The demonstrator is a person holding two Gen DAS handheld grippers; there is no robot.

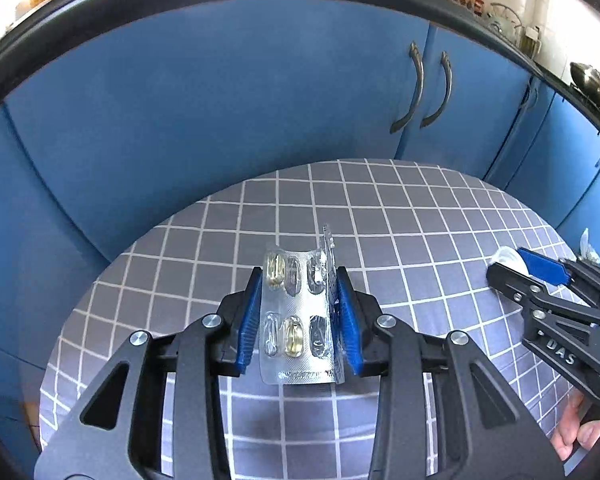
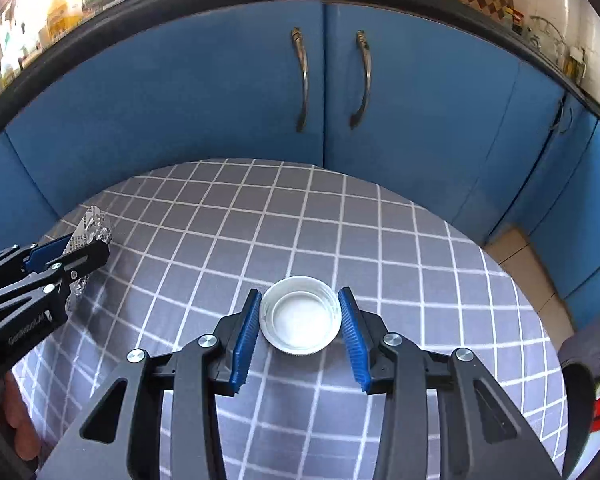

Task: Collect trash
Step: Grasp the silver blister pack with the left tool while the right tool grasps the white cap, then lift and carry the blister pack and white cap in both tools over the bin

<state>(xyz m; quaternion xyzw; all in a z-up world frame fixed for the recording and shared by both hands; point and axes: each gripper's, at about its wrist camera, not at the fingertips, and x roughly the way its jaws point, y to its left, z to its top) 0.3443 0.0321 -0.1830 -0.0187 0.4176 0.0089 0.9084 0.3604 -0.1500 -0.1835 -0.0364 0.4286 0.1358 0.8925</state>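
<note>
The left gripper (image 1: pixel 296 312) clamped a bent silver foil blister pack (image 1: pixel 296 320) by its long edges; light and springy, it could buckle. Near the checked tablecloth's (image 2: pixel 420 264) right edge, the right gripper (image 2: pixel 300 320) pinched a shallow white plastic lid (image 2: pixel 300 316) across its stiff, slippery rim.

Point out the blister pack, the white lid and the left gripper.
blister pack (image 1: pixel 296 312), left wrist view, foil middle.
white lid (image 2: pixel 300 316), right wrist view, inner face.
left gripper (image 1: pixel 298 276), left wrist view, between fingertips.

Both wrist views are bright and mostly sharp, lit by daylight from the upper left, where the countertop clutter (image 2: pixel 56 12) blows out to white glare. Strong fisheye bending curves the blue cabinets (image 2: pixel 220 92) and darkens the corners. Soft shadows lie on the checked surface (image 1: pixel 400 216).
</note>
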